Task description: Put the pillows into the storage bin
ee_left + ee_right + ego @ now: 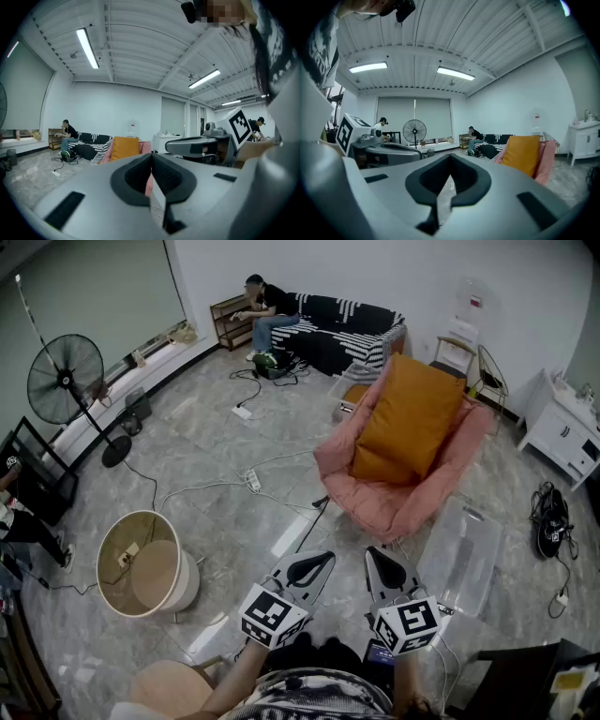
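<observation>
Both grippers sit low and close to the body, pointing roughly level toward the work. Left gripper (151, 158): jaws pressed together, nothing between them. Right gripper (450, 159): jaws likewise together and empty. No pillow has been touched yet, so the step in hand is the approach. Just ahead of the right gripper, the clear storage bin (466, 557) lies on the floor; it looks empty, and I cannot tell whether a lid is on. Touching its left edge is the big pink pillow (389, 502), slumped like a seat, with the orange pillow (410, 413) leaning on top of it. A black cable (309, 526) runs across the floor to the pink pillow's near edge. Farther off are a standing fan (66, 381) at left and a striped sofa (342, 329) by the back wall. Judgement: take the orange pillow first, since it rests on top. Open both sets of jaws wide before arriving, bite 2 opposite edges deep into the fabric so the soft bulk does not sag out, lift it clear, then swing right to the bin. It will likely need pressing in. Step over the cable.
</observation>
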Tool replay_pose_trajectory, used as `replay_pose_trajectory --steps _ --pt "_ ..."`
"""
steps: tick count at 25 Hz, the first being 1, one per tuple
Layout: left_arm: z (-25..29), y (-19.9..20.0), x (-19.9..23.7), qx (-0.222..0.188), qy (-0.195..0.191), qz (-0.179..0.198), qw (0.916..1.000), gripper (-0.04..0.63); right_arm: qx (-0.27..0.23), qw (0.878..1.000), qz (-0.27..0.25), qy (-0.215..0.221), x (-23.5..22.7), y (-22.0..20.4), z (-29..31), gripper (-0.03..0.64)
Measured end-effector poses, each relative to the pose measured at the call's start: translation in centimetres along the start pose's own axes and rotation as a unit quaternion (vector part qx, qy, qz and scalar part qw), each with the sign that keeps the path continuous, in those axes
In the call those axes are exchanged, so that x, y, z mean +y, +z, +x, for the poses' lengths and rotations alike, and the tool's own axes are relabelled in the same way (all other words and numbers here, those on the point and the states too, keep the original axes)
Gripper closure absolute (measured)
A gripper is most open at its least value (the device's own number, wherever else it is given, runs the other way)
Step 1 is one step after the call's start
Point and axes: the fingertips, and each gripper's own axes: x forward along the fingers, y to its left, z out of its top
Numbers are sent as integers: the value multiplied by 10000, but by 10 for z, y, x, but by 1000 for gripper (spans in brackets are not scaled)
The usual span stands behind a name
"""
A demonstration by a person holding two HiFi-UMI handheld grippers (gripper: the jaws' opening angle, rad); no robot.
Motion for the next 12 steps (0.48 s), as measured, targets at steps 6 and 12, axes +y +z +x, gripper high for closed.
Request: replay_pose_trajectory --steps 6,12 --pt "4 -4 2 37 0 20 10000 584 -77 9999 97 -60 -5 -2 4 620" --pt "14 -2 4 38 61 18 10000 584 -76 9999 118 16 -14 -1 6 618"
